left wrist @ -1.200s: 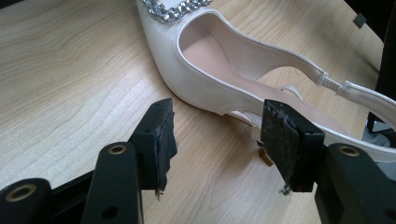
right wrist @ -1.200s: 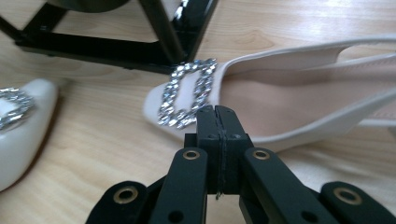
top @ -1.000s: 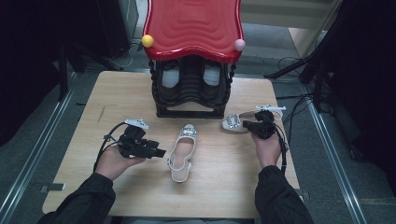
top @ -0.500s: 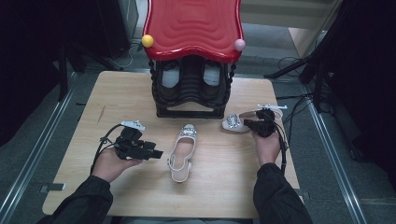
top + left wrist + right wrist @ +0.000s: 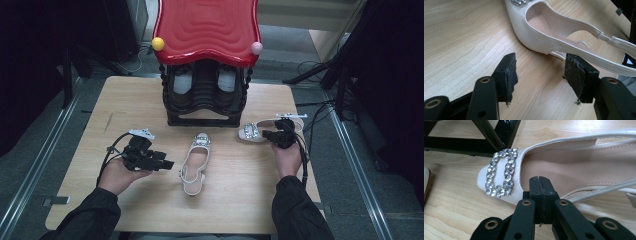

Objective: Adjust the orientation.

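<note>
A cream slingback shoe (image 5: 194,164) with a jewelled buckle lies at the table's middle, toe pointing away. My left gripper (image 5: 167,164) rests to its left, jaws open and pointing at its side. In the left gripper view the shoe (image 5: 541,37) lies just beyond the open left gripper (image 5: 541,58), with bare wood between the pads. The matching shoe (image 5: 252,131) lies to the right with its toe to the left. My right gripper (image 5: 266,134) is shut and sits at that shoe. In the right gripper view its closed tips (image 5: 540,180) lie over the near edge of the shoe (image 5: 574,165), beside the buckle (image 5: 500,172).
A black shoe rack (image 5: 205,117) with a wavy red top (image 5: 207,30) stands at the back middle of the wooden table (image 5: 125,110), with pale shoes (image 5: 226,80) inside. Yellow (image 5: 158,44) and pink (image 5: 256,48) balls sit at its top's corners. Cables trail off the right edge.
</note>
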